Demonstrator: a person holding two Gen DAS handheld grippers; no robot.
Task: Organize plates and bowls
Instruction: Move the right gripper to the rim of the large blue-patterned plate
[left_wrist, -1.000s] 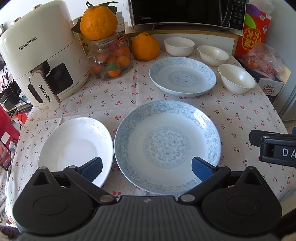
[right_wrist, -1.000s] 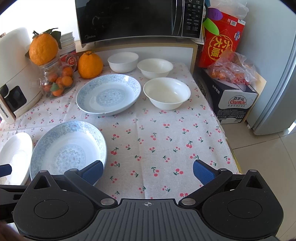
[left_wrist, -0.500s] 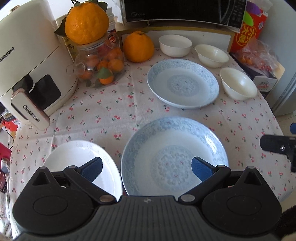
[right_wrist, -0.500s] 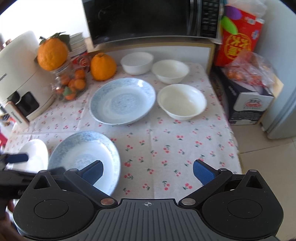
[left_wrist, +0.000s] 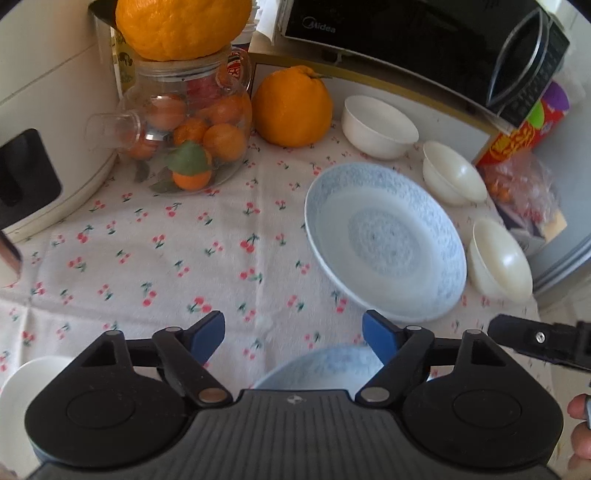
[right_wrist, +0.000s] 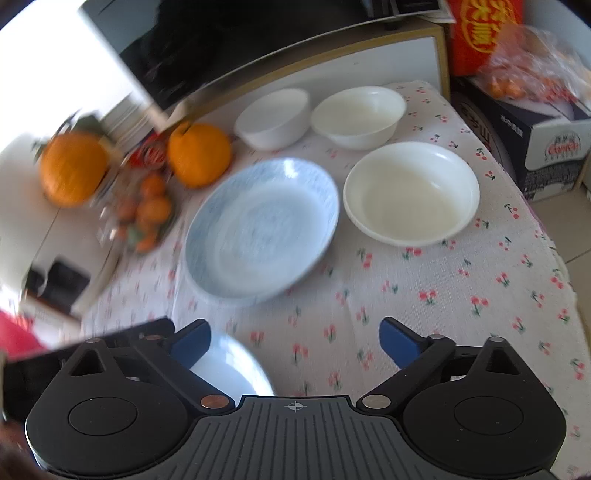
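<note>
Both grippers have swung toward the far plate (left_wrist: 384, 240) at one o'clock, jaws just narrowing, empty; next, grip its rim.

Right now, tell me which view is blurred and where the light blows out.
Right wrist view: smeared by motion, worst on the patterned plate and the oranges at left; its upper left corner is washed out white. Left wrist view: sharper; the glass jar reads clearly, the microwave bows with fisheye distortion, and its upper right corner is overexposed.
</note>
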